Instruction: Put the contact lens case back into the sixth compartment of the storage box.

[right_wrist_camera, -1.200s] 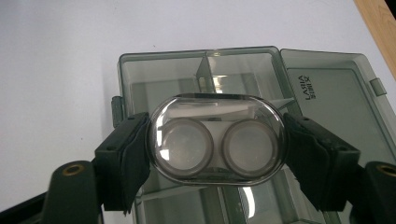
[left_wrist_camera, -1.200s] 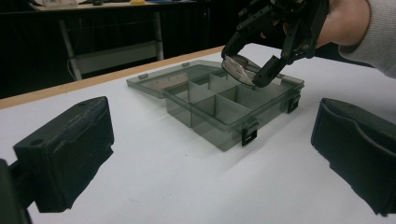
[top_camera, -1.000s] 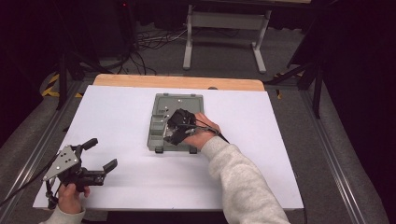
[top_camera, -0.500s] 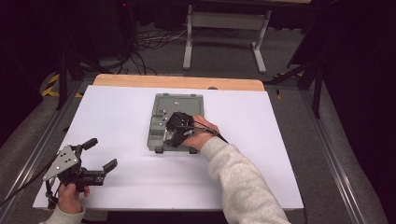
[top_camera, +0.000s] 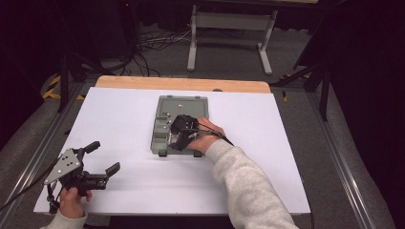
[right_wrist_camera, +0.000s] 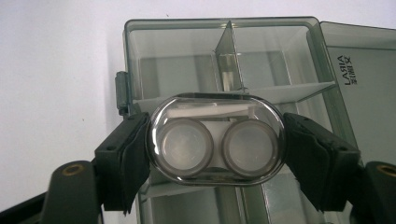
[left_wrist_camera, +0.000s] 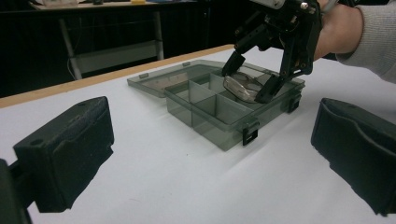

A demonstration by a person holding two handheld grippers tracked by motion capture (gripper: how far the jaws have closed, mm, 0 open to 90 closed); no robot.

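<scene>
A clear oval lens case (right_wrist_camera: 216,139) with two round wells is clamped end to end between the black pads of my right gripper (right_wrist_camera: 217,156), which is shut on it. It hangs just above a smoky green compartment box (right_wrist_camera: 140,60) whose lid (right_wrist_camera: 369,102) lies open flat. In the high view the right gripper (top_camera: 178,139) is over the box (top_camera: 184,102) at mid-table. The left gripper view shows the case (left_wrist_camera: 243,86) tilted in the right gripper (left_wrist_camera: 250,80) above the box's near-right compartment. My left gripper (top_camera: 105,156) rests open near the table's front left corner, nothing between its jaws (left_wrist_camera: 212,158).
The white table top (top_camera: 267,143) has a wooden strip along its far edge. Beyond it stand a metal frame (top_camera: 229,21) and loose cables on the floor. Dark stands flank both sides of the table.
</scene>
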